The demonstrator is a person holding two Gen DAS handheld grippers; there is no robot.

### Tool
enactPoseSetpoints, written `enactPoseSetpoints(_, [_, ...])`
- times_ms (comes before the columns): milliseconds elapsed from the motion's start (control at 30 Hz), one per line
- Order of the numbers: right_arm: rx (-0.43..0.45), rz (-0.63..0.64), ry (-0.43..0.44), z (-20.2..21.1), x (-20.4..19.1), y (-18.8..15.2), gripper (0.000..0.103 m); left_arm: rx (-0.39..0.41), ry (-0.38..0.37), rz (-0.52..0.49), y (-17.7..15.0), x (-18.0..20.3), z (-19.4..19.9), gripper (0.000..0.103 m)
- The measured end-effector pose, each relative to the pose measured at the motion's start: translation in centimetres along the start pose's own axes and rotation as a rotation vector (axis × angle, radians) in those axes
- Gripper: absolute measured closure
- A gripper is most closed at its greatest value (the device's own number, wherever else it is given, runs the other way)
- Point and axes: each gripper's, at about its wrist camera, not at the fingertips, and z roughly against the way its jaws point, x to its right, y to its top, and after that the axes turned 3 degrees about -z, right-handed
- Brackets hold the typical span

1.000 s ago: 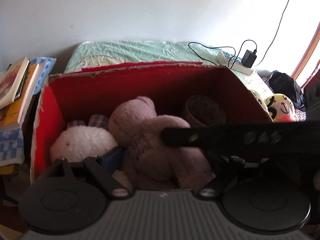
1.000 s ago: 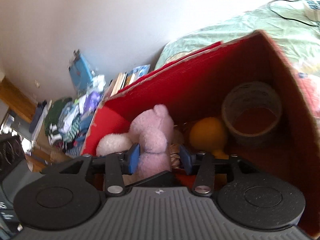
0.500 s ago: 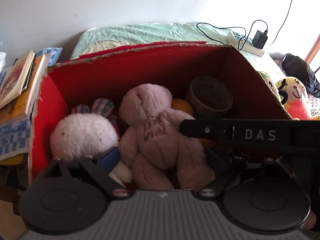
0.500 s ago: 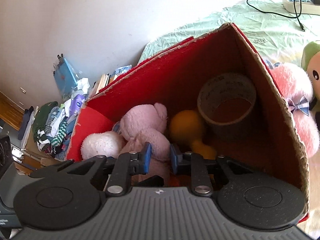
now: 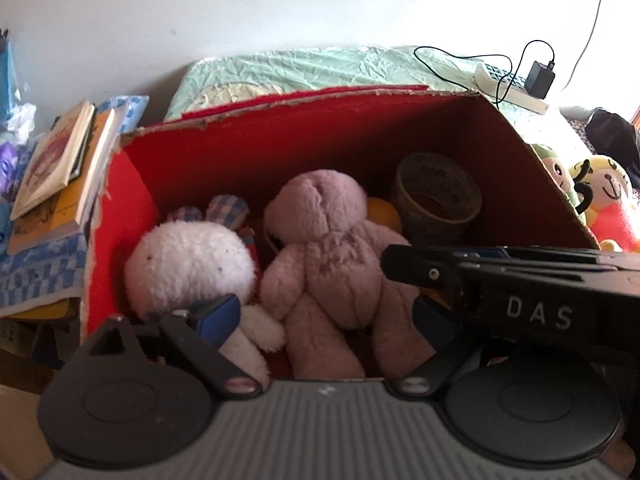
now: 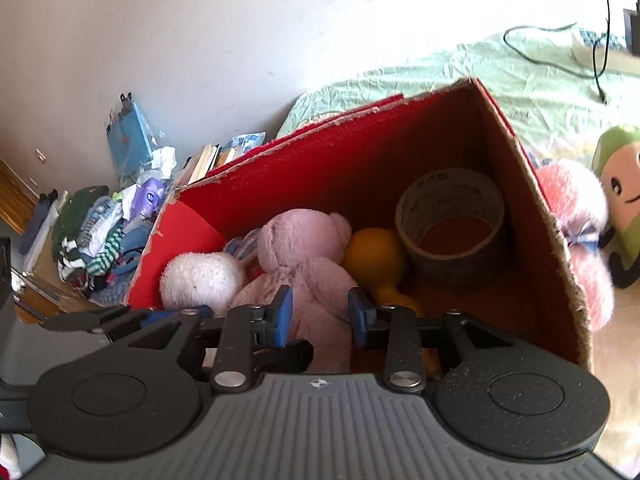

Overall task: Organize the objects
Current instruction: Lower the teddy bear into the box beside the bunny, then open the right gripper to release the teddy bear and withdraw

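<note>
A cardboard box with a red lining stands on the bed. Inside it lie a pink teddy bear, a white plush, an orange toy and a tape roll. My left gripper hangs open above the box's near side, the bear below its fingers and not touched. My right gripper is open with a narrower gap and nothing in it, above the bear and next to the orange toy. Its black side crosses the right of the left wrist view.
A book stack lies left of the box, and a clothes pile lies further left on the floor. Right of the box sit a pink plush, a green plush and a yellow-and-red plush. A power strip rests on the green bedspread.
Both grippers have drawn back and up from the box, so its contents look smaller. The right fingers narrowed half a second ago and have now spread a little again.
</note>
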Motion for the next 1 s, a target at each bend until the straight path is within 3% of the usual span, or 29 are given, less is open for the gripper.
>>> enactPoseSetpoints(133, [0.015, -0.003, -0.009, 0.4, 0.3, -0.1, 0.068, 0.009, 0.021, 0.000, 0.0, 0.1, 0.3, 0.006])
enactPoseSetpoints(167, [0.020, -0.004, -0.016, 0.5, 0.3, -0.1, 0.068, 0.007, 0.022, 0.006, 0.1, 0.0, 0.3, 0.002])
enactPoseSetpoints(400, [0.057, -0.018, -0.049, 1.9, 0.6, -0.8, 0.067, 0.017, 0.059, 0.000, -0.1, 0.6, 1.2, 0.001])
enactPoseSetpoints(500, [0.081, -0.010, -0.068, 2.7, 0.2, -1.0, 0.061, 0.017, 0.076, -0.007, -0.3, 0.8, 1.8, 0.001])
enactPoseSetpoints(1000, [0.144, 0.005, -0.043, 6.5, -1.3, -3.4, 0.059, 0.080, 0.216, -0.027, -2.2, 2.1, 6.4, 0.000])
